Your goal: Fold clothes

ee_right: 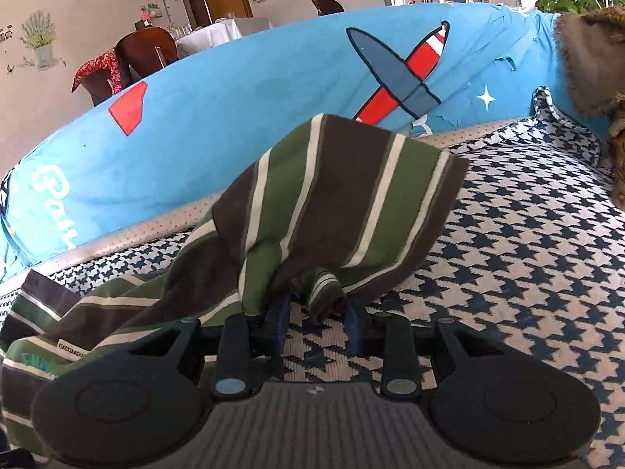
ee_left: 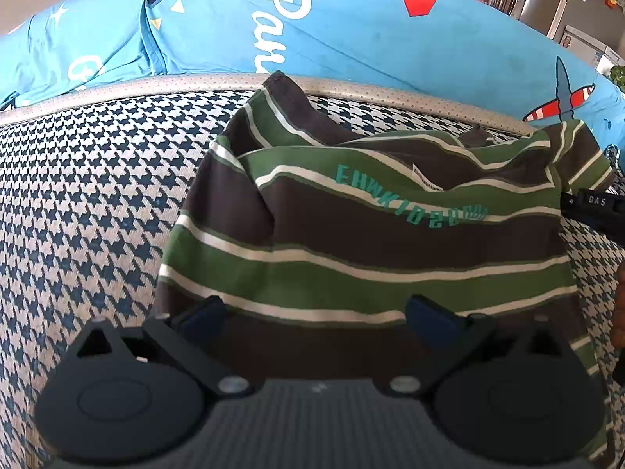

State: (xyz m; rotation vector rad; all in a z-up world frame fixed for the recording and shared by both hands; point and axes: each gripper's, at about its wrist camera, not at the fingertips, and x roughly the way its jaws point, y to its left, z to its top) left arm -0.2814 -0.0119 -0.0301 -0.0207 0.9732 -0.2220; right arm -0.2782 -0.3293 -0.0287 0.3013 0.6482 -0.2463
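On the houndstooth cushion [ee_left: 78, 203] the striped T-shirt [ee_left: 371, 234] is spread, its sleeve [ee_right: 343, 211] pinched by the right gripper [ee_right: 316, 324] while the left gripper [ee_left: 312, 312], spread wide, is held over the hem; slippage might undo the fold.

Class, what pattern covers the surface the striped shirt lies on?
A navy-and-white houndstooth surface under the shirt, clearest in the left wrist view.

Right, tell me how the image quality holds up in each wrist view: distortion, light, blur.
Left wrist view: strong fisheye bends the grey sofa edge into an arc; the striped shirt is sharp, evenly daylit, no glare; corners vignette dark. Right wrist view: same bowing on the blue cushion; the lifted sleeve is crisp, while the background room looks softer and brighter.
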